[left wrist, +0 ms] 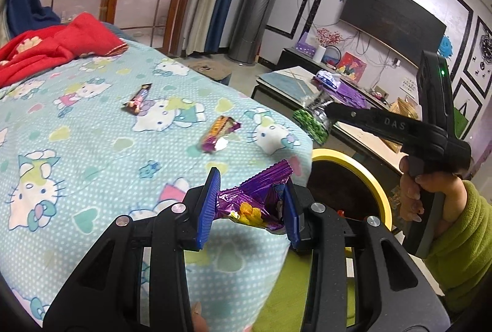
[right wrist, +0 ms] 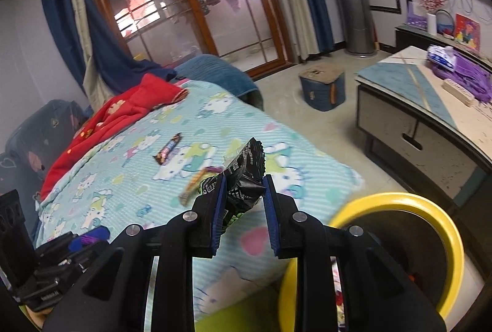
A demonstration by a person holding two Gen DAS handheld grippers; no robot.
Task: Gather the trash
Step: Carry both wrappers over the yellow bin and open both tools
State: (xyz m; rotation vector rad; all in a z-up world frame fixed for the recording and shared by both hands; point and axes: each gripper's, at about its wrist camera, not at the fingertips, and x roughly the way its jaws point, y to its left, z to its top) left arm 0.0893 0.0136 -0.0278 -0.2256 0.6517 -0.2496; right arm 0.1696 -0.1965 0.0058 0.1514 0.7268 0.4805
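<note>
In the left wrist view my left gripper [left wrist: 250,182] is shut on a crumpled purple wrapper [left wrist: 258,196], held above the edge of the bed [left wrist: 92,147] with its Hello Kitty sheet. My right gripper [right wrist: 245,179] is shut on a black and green snack wrapper [right wrist: 246,169]; it also shows as the right gripper [left wrist: 330,112] with a person's hand [left wrist: 430,187] on its grip. A bin with a yellow rim [left wrist: 353,161], the yellow-rimmed bin [right wrist: 399,199], stands beside the bed below both grippers. A dark bar wrapper [left wrist: 138,99] and an orange-purple wrapper [left wrist: 220,132] lie on the sheet.
A red blanket [left wrist: 55,46] is bunched at the far end of the bed. A low coffee table [right wrist: 430,116] with purple packs stands to the right of the bin. A blue stool [right wrist: 323,89] and a tall silver column [left wrist: 261,2] stand further back.
</note>
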